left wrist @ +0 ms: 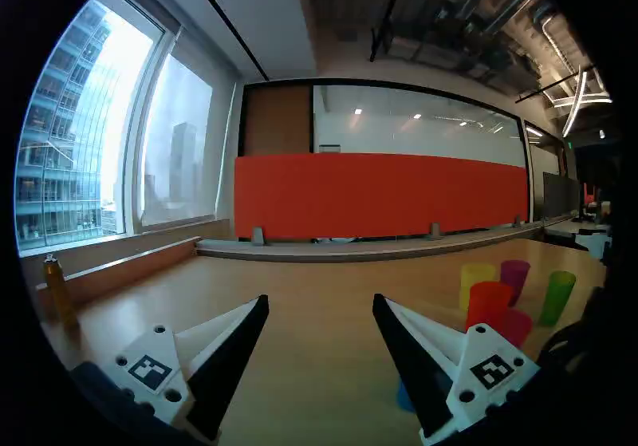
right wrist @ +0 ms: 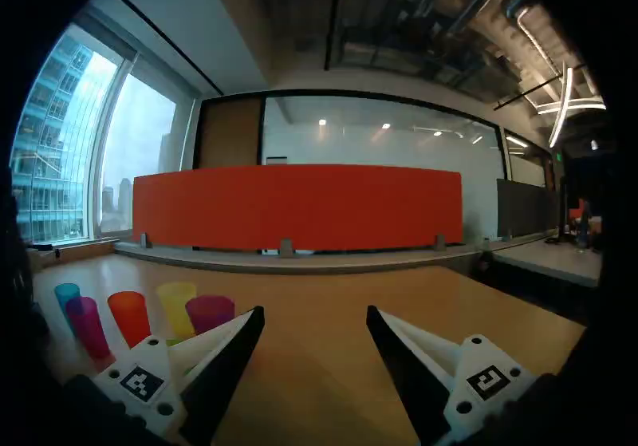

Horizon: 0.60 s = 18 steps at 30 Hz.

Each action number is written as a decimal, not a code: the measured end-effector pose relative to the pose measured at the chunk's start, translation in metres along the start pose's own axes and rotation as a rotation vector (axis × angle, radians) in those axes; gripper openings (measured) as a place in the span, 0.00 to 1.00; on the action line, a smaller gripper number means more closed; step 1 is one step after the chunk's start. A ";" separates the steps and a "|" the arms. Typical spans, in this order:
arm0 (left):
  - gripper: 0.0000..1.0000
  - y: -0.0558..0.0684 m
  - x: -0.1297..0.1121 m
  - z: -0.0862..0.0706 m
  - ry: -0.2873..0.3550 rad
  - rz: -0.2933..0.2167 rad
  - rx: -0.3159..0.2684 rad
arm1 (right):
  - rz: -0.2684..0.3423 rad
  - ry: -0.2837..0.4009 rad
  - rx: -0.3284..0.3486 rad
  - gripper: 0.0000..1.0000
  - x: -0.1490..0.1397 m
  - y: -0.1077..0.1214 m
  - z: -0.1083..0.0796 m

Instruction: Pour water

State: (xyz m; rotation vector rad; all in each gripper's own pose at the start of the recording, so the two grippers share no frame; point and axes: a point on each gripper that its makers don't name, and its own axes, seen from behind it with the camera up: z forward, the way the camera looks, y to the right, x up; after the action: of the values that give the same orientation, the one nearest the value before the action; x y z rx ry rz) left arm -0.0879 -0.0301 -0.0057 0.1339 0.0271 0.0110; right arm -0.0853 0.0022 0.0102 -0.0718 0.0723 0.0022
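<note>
In the left gripper view, my left gripper (left wrist: 319,302) is open over the wooden table (left wrist: 319,366), with nothing between its fingers. To its right stand several coloured plastic cups: yellow (left wrist: 476,277), purple (left wrist: 515,274), green (left wrist: 557,296), orange (left wrist: 488,304) and pink (left wrist: 518,328). A blue cup (left wrist: 403,398) peeks out behind the right finger. An amber bottle (left wrist: 58,288) stands far left by the window ledge. In the right gripper view, my right gripper (right wrist: 314,314) is open and empty. Left of it stand blue (right wrist: 67,294), magenta (right wrist: 87,326), orange (right wrist: 130,317), yellow (right wrist: 176,298) and purple (right wrist: 210,312) cups.
An orange divider panel (left wrist: 379,195) runs along the table's far edge. Large windows (left wrist: 80,151) line the left wall. Another desk (right wrist: 550,258) stands off to the right, past the table's edge. Open tabletop lies ahead of both grippers.
</note>
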 end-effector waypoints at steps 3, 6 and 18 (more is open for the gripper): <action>0.97 0.000 0.000 0.000 0.000 0.000 0.000 | 0.000 0.000 0.001 0.99 0.000 0.000 0.000; 0.97 0.000 0.000 0.000 0.000 0.000 0.000 | 0.000 -0.001 0.001 0.99 -0.001 0.000 0.000; 0.97 0.000 0.000 0.000 0.000 0.000 0.000 | 0.001 -0.002 0.001 0.99 -0.001 0.001 0.001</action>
State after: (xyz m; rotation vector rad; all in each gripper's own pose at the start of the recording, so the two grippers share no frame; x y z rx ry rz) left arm -0.0883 -0.0303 -0.0056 0.1343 0.0268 0.0111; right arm -0.0863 0.0028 0.0112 -0.0711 0.0705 0.0029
